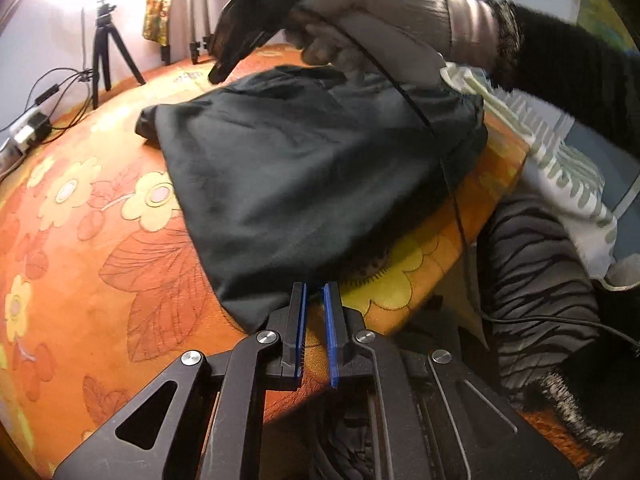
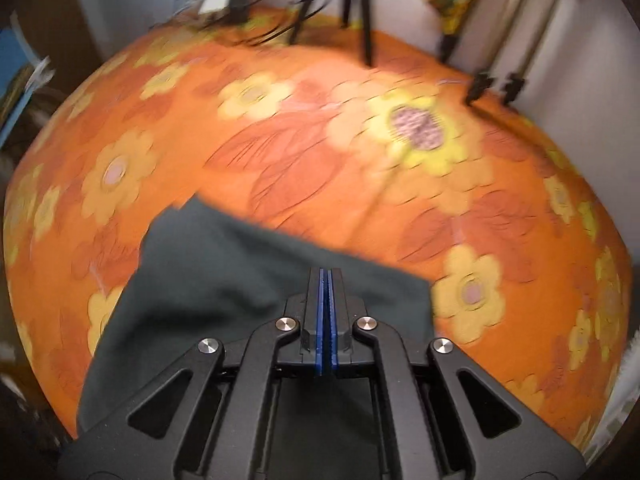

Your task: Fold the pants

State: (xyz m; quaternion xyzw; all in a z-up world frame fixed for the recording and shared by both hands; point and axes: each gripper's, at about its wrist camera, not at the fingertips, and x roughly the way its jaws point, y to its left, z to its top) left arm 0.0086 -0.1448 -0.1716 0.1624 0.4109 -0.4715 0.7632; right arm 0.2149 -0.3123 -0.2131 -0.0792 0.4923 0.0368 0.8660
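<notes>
Dark green pants (image 1: 300,168) lie folded in a rough rectangle on an orange flowered cover (image 1: 100,240). My left gripper (image 1: 315,286) sits at the pants' near edge. A narrow gap shows between its blue pads (image 1: 329,320), with only the orange cover visible in it. A gloved hand (image 1: 380,20) holds my right gripper (image 1: 216,76) over the far edge of the pants, tips pointing down. In the right wrist view, which is blurred, that right gripper (image 2: 325,270) is shut with its pads together and nothing between them, above the pants (image 2: 224,272).
A small black tripod (image 1: 102,52) and cables with a power adapter (image 1: 28,130) stand at the cover's far left. More tripod legs (image 2: 492,84) rest at the back. A white-and-green patterned cloth (image 1: 560,160) and a striped leg (image 1: 536,280) are to the right.
</notes>
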